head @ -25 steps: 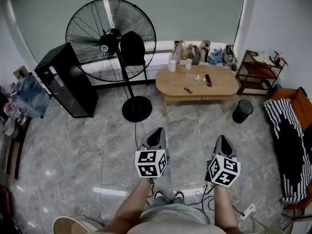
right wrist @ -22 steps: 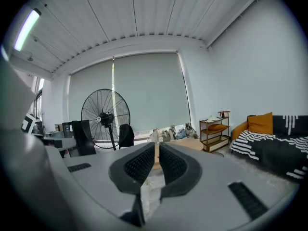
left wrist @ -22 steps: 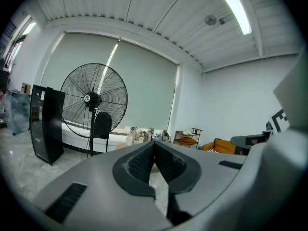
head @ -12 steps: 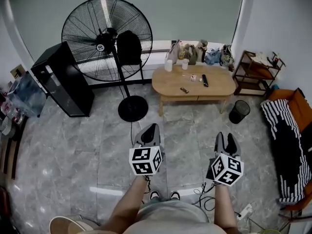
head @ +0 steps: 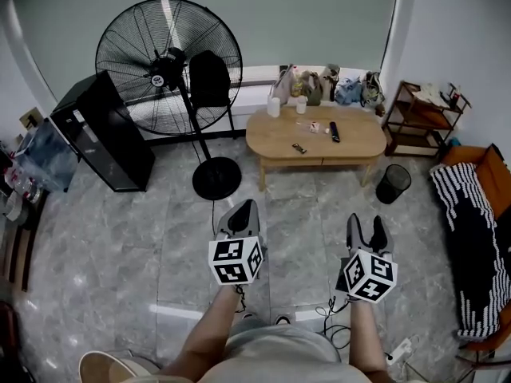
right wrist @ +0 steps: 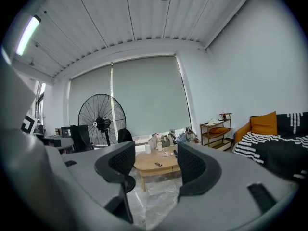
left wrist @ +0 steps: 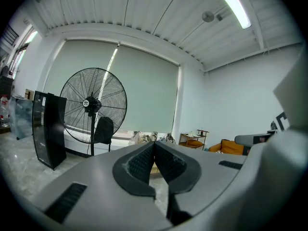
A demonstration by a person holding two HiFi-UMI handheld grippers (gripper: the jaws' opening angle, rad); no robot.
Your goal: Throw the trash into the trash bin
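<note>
Just now, right hand-held gripper (head: 366, 228) opened, empty.

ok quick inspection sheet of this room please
surface: wooden table, mostly bare top; grey tile floor.
job's things: trash bin on the floor beside the table's right end; small bits on the table, too small to identify.
clutter: remote, two cups, bags behind the table.
grippers: left gripper shut, empty; right gripper open, jaws just been opening, nothing between them.
cables: cables on the floor by the feet.
surroundings: fan, black cabinet, shelf, sofa.
</note>
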